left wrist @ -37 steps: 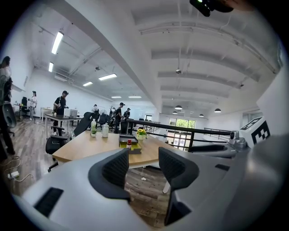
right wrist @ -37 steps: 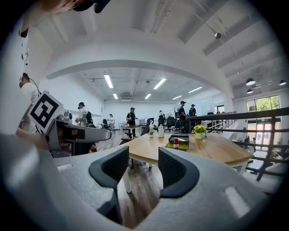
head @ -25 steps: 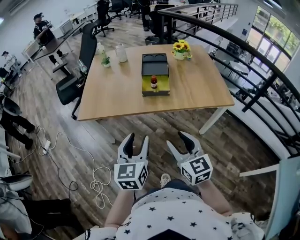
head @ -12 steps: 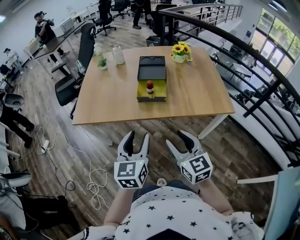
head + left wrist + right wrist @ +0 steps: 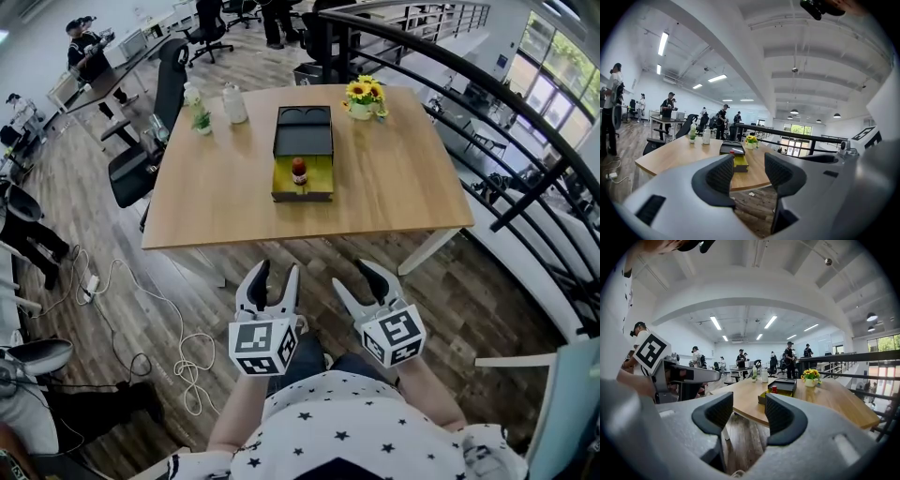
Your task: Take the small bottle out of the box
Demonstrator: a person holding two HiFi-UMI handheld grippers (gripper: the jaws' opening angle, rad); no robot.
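On the wooden surface (image 5: 225,197), well ahead of both grippers, I log the following.

Item 1: box (image 5: 302,196), yellow inside. Its black lid (image 5: 304,131) is laid open flat behind it, so the contents are exposed from above.

Item 2: small bottle (image 5: 299,171), red cap, dark body. It stands upright near the middle of the yellow compartment and, as far as I can tell, apart from the walls. It has not yet been touched.

Item 3: left gripper (image 5: 276,277), held low in front of the wearer's body, over the floor and short of the surface edge. The jaws stand moderately apart with nothing between them. Its own view shows only the distant box through the gap.

Item 4: right gripper (image 5: 352,278), just beside the left and pointed the same way. The jaws are parted and empty.

I judge both are carried ready-open because the approach comes first and nothing is within reach.

Sundries: sunflower pot (image 5: 364,97) beyond the lid to the right, white jar (image 5: 234,103) and small plant (image 5: 201,120) to the far left, office chair (image 5: 150,150) at the left edge. All are well apart from the box, so the near side looks free for entry.

Next need, in my estimate: close in, then lower one gripper over the bottle with the jaws on either side of its body. The risks are that the narrow bottle tips or the box slides.
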